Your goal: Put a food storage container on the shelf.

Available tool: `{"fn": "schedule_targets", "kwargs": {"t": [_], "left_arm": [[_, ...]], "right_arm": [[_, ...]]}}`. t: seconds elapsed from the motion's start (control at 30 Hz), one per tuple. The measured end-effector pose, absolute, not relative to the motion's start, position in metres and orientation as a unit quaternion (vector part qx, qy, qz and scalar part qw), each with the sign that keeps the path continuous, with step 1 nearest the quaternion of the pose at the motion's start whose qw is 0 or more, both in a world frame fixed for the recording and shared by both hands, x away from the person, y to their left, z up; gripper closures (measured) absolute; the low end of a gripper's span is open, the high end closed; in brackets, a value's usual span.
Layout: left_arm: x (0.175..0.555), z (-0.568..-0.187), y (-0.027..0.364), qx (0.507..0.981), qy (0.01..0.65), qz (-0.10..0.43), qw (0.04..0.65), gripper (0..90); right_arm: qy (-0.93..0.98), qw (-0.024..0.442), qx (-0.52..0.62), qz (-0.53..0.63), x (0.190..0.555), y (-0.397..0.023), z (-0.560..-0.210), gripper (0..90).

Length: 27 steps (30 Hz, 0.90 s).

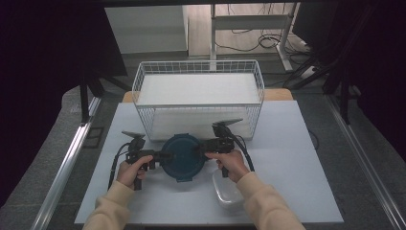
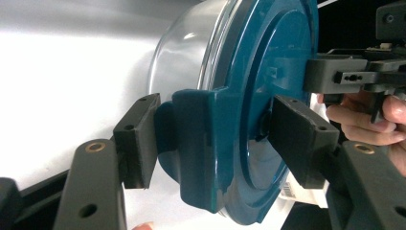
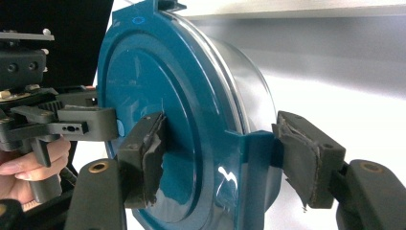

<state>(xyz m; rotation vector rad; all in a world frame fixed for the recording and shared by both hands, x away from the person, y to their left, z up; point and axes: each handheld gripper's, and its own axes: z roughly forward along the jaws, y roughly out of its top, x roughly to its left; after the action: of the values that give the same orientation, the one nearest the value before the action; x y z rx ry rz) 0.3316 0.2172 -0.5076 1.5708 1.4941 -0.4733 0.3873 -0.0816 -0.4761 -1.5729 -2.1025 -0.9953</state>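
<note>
Item: round glass container (image 1: 183, 158) with a teal snap-on lid (image 2: 258, 96), lid on, standing on the white table (image 1: 297, 143) between the two grippers, just in front of the wire basket (image 1: 198, 98).

Left gripper (image 1: 160, 156): at the container's left edge, jaws straddling a teal lid clasp (image 2: 198, 143). One pad sits on the lid's top face; the other stands close against the outer side of the clasp, a thin gap showing, so a firm pinch cannot be told.

Right gripper (image 1: 205, 152): at the opposite edge, jaws around the facing clasp (image 3: 256, 167). One worn pad (image 3: 148, 158) lies against the lid's top face; the other meets the clasp's outer side, pinching it.

Beyond each gripper's jaws, across the lid, the other gripper and the hand holding it appear.

Also present: a clear lidless tub (image 1: 227, 191) on the table, just below the right hand (image 1: 232, 163).
</note>
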Motion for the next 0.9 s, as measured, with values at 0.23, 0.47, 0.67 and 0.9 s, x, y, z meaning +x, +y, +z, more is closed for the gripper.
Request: {"fn": "schedule_targets", "kwargs": {"t": [0.23, 0.47, 0.67, 0.9], "left_arm": [[0.328, -0.493, 0.216, 0.638, 0.590, -0.183, 0.460, 38.8], [0.324, -0.477, 0.214, 0.644, 0.576, -0.175, 0.472, 38.9], [0.318, -0.464, 0.211, 0.652, 0.567, -0.160, 0.478, 39.3], [0.317, -0.452, 0.206, 0.658, 0.558, -0.152, 0.483, 39.7]], "right_arm": [[-0.733, 0.155, -0.544, -0.379, 0.381, -0.089, -0.462, 38.0], [-0.735, 0.141, -0.527, -0.403, 0.371, -0.096, -0.445, 39.8], [-0.737, 0.136, -0.513, -0.419, 0.365, -0.102, -0.436, 40.1], [-0.739, 0.126, -0.501, -0.434, 0.359, -0.108, -0.426, 40.4]]}}
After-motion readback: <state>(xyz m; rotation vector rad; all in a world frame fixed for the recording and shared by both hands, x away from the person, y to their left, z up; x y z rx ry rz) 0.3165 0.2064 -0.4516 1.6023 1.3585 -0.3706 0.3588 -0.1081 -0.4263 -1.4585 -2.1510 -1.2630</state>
